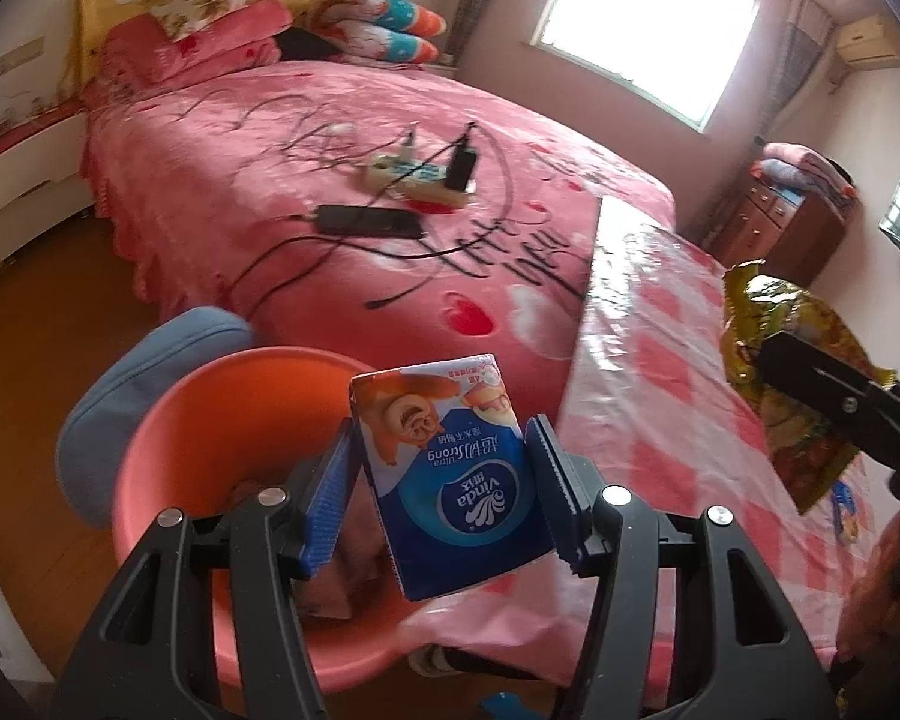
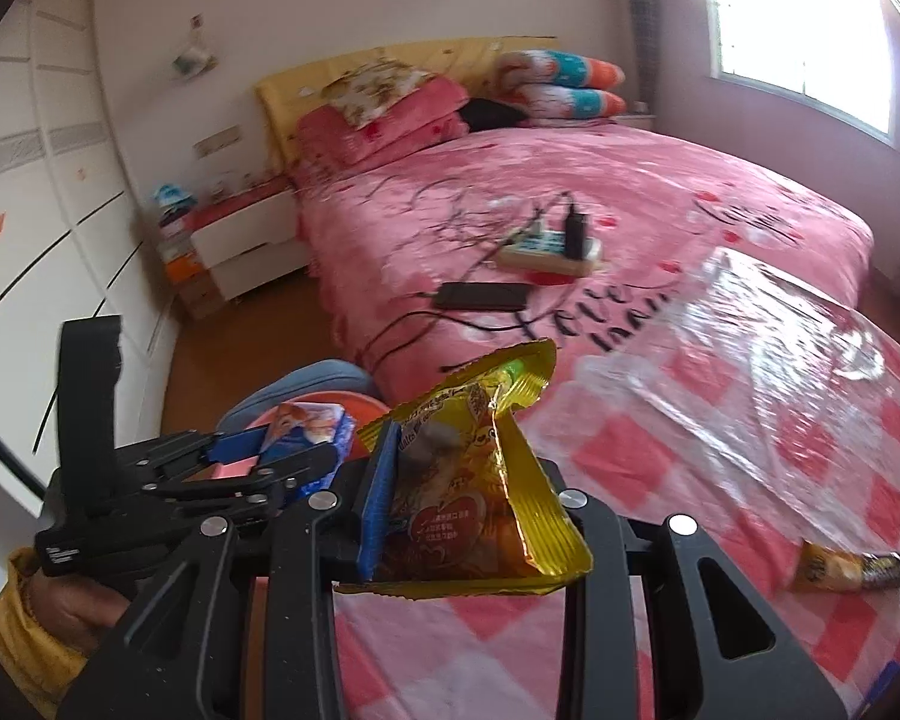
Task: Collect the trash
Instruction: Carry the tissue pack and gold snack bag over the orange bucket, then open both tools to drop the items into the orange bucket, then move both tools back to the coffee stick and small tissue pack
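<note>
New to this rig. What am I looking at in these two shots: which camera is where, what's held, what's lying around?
No robot here: a person carries a hand-held gripper in each hand, each with a fisheye camera looking along its fingers.

The left wrist view shows the left hand-held gripper closed on a blue tissue pack, held over an orange bin beside the table.

The right wrist view shows the right hand-held gripper closed on a yellow snack bag; the left one appears at its left.

Below is a table with a pink checked cloth. A small wrapper lies on it. Behind is a bed with a power strip and cables.
</note>
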A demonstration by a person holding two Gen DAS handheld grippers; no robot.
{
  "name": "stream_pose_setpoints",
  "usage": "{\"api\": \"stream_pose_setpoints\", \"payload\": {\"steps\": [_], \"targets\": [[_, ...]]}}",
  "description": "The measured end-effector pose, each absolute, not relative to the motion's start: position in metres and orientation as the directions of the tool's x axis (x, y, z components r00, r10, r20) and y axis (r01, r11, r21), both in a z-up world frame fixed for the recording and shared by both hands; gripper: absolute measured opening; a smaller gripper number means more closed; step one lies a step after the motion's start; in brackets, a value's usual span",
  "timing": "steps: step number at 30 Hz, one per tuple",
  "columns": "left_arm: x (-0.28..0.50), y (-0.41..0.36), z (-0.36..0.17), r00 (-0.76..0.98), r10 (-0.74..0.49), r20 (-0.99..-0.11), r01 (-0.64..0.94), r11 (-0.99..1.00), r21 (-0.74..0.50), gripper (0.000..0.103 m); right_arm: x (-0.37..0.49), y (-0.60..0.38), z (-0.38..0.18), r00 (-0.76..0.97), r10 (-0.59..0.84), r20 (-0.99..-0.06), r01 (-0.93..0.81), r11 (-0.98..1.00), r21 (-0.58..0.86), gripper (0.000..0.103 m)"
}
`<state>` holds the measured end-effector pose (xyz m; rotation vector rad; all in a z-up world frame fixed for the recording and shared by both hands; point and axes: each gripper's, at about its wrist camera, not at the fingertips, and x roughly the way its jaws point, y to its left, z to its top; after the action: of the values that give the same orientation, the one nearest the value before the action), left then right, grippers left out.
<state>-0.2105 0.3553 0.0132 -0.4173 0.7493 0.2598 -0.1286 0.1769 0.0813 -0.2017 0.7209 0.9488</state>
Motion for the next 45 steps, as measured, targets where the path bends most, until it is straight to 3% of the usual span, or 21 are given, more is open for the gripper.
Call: {"api": "stream_pose_setpoints", "payload": {"steps": [17, 19, 20, 21, 26, 33, 45], "targets": [[-0.234, 0.410, -0.029, 0.628, 0.138, -0.766, -0.499, 0.827, -0.260, 0.059, -0.163, 0.269, 0.049, 0.203, 0.665, -0.719, -0.902, 0.413, 0.127, 0.036], [-0.232, 0.414, -0.036, 0.606, 0.140, -0.783, -0.513, 0.821, -0.250, 0.070, -0.163, 0.274, 0.040, 0.217, 0.649, -0.730, -0.897, 0.427, 0.113, 0.051], [-0.232, 0.417, -0.040, 0.590, 0.148, -0.794, -0.529, 0.814, -0.241, 0.073, -0.161, 0.275, 0.036, 0.227, 0.637, -0.737, -0.892, 0.440, 0.106, 0.070], [-0.232, 0.419, -0.042, 0.581, 0.155, -0.799, -0.541, 0.807, -0.237, 0.076, -0.160, 0.274, 0.033, 0.231, 0.632, -0.740, -0.885, 0.453, 0.110, 0.078], [-0.239, 0.427, -0.045, 0.570, 0.176, -0.803, -0.567, 0.792, -0.229, 0.082, -0.145, 0.250, 0.033, 0.264, 0.626, -0.734, -0.827, 0.538, 0.162, 0.088], [-0.240, 0.429, -0.039, 0.577, 0.196, -0.793, -0.568, 0.794, -0.217, 0.084, -0.128, 0.205, 0.047, 0.336, 0.635, -0.696, -0.752, 0.626, 0.208, 0.090], [-0.227, 0.398, -0.019, 0.636, 0.123, -0.762, -0.480, 0.836, -0.265, 0.084, -0.131, 0.160, 0.044, 0.424, 0.588, -0.689, -0.695, 0.699, 0.169, 0.091]]}}
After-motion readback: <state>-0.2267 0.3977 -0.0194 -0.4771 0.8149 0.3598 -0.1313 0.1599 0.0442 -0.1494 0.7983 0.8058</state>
